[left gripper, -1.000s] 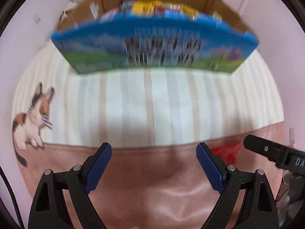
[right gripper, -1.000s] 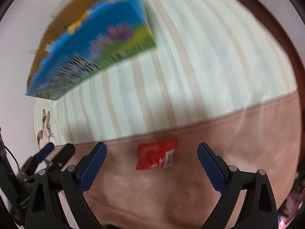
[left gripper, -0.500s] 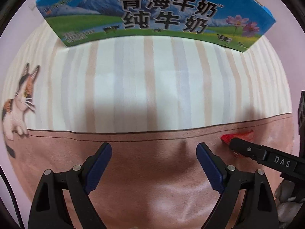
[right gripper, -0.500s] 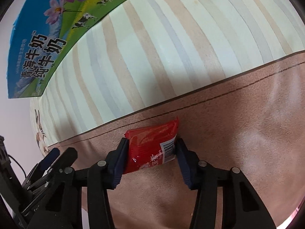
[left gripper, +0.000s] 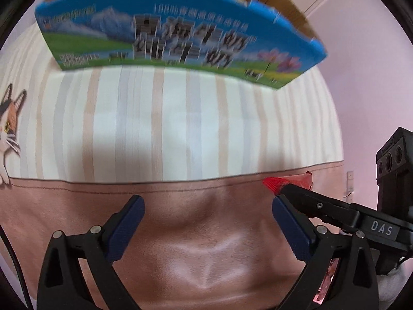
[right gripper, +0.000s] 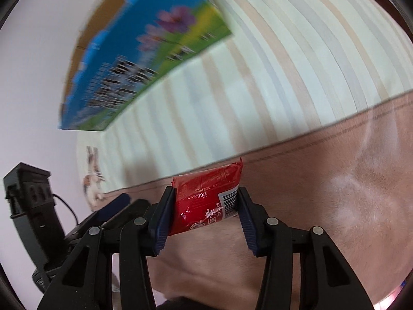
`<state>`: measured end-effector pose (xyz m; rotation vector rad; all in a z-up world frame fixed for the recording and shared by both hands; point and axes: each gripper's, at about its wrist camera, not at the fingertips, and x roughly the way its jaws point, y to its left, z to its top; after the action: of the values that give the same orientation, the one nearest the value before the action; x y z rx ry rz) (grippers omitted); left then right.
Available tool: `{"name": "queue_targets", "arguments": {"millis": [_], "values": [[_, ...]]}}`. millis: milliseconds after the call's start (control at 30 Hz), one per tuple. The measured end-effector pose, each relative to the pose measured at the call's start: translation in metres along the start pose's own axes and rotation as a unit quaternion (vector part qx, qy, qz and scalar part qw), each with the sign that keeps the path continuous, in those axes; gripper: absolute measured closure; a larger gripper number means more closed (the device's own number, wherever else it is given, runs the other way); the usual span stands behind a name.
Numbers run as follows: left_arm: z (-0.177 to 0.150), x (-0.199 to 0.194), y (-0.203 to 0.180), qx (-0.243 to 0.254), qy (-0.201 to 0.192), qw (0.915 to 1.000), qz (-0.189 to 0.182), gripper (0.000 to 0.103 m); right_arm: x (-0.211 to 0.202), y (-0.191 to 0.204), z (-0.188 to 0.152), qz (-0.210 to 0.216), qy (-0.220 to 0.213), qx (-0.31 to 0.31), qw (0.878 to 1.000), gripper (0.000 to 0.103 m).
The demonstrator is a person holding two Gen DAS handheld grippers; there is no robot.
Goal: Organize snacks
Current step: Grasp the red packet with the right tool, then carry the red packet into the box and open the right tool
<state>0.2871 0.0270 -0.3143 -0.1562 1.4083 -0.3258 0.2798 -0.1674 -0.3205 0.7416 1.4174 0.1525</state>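
A small red snack packet point(right gripper: 206, 201) sits pinched between the blue pads of my right gripper point(right gripper: 204, 214), lifted just off the brown cloth; its red tip point(left gripper: 286, 182) pokes out past that gripper in the left wrist view. My left gripper point(left gripper: 207, 222) hovers over the brown cloth with its jaws opening and nothing between them. A blue and green milk carton box point(left gripper: 178, 44) with its flaps up stands at the far end of the striped cloth, blurred, and shows again in the right wrist view as the same box point(right gripper: 144, 64). Yellow snacks peek over its top rim.
The bed is covered by a cream striped sheet point(left gripper: 180, 129) with a brown band point(left gripper: 193, 245) near me. A cartoon cat print point(left gripper: 7, 129) marks the sheet's left side. Pink walls surround the bed. My left gripper's body point(right gripper: 33, 206) shows at the lower left.
My right gripper came down on the red packet, shut on it and lifted it slightly. My left gripper's jaws spread wider, and the view tilted so the box shifted in frame.
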Motion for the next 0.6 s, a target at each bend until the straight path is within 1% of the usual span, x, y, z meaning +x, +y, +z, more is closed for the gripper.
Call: {"name": "queue_targets", "arguments": {"millis": [67,133,233,333,400,433,500,533,600], "values": [[0.021,-0.016,-0.001,-0.001,-0.014,0.9999,-0.001,0.002,-0.013,0.009,0.005,0.013,-0.011,-0.006,1.000,0.053],[0.028,-0.035,-0.001,0.002,-0.030,0.9995,-0.007,0.002,-0.028,0.021,0.011,0.027,-0.025,-0.013,0.999,0.053],[0.048,-0.066,-0.004,0.009,-0.059,0.9982,-0.005,0.002,-0.048,0.043,0.024,0.049,-0.046,-0.027,0.997,0.053],[0.073,-0.099,-0.006,0.018,-0.099,0.9945,0.029,0.002,-0.066,0.068,0.042,0.065,-0.070,-0.044,0.994,0.053],[0.091,-0.118,-0.008,0.025,-0.134,0.9879,0.073,0.002,-0.077,0.083,0.058,0.068,-0.087,-0.058,0.992,0.053],[0.103,-0.126,-0.009,0.028,-0.155,0.9820,0.104,0.002,-0.083,0.089,0.067,0.066,-0.096,-0.065,0.991,0.053],[0.121,-0.132,-0.008,0.029,-0.176,0.9745,0.137,0.002,-0.089,0.100,0.085,0.058,-0.110,-0.076,0.989,0.053],[0.129,-0.133,-0.006,0.026,-0.182,0.9720,0.147,0.002,-0.091,0.105,0.096,0.047,-0.118,-0.084,0.988,0.053],[0.146,-0.132,0.001,0.018,-0.187,0.9699,0.155,0.002,-0.090,0.116,0.114,0.024,-0.130,-0.100,0.986,0.053]]}}
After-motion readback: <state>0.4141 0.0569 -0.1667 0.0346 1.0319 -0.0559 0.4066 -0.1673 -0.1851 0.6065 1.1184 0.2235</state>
